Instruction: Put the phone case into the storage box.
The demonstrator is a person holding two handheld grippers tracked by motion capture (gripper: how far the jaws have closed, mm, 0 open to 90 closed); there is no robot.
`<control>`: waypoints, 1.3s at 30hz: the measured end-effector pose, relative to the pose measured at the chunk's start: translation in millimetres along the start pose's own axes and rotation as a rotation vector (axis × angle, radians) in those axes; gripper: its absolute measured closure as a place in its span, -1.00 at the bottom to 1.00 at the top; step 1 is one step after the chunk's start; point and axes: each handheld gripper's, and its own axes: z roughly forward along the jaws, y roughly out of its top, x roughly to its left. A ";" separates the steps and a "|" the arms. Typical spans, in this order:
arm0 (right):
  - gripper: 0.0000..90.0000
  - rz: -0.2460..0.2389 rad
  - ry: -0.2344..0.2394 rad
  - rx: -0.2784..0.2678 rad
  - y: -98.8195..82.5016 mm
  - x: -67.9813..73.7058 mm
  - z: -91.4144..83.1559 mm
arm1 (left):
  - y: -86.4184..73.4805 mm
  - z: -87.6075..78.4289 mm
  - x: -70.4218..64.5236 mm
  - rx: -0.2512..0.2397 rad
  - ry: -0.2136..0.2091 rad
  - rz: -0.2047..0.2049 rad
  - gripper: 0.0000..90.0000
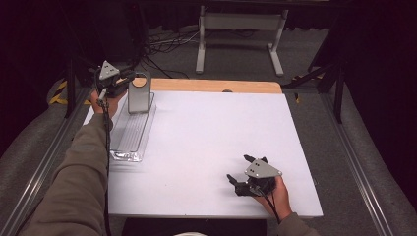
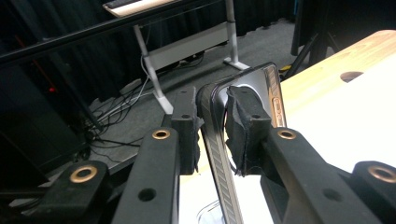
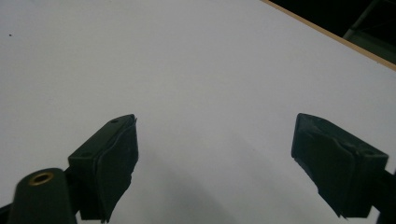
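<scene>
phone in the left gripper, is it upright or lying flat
Upright: the phone stands on end in the clear tray, its top edge clamped by the left gripper.

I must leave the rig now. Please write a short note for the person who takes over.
Left tongs: shut on the phone, holding it upright at the far end of the clear tray.
Right tongs: open, holding nothing, low over the white table near its front right.
Done: phone gripped.
Left: probably to lay it in the tray or lift it out; I cannot tell which.
</scene>
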 end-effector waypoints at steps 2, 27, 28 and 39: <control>-0.65 0.001 -0.008 -0.009 0.9 -0.3 -1.6 | -1.1 -0.7 1.7 -0.002 0.004 -0.008 0.56; -0.64 -0.008 -0.027 -0.033 4.5 0.1 -7.2 | 5.5 -12.6 0.2 0.024 0.038 -0.031 -0.27; -0.64 -0.009 -0.028 -0.033 4.7 0.2 -7.3 | 5.9 -13.7 0.2 0.020 0.034 -0.035 -0.28; -0.61 -0.011 -0.019 -0.038 6.1 -0.3 -8.5 | 8.9 -23.7 -5.8 0.020 0.016 -0.031 -0.36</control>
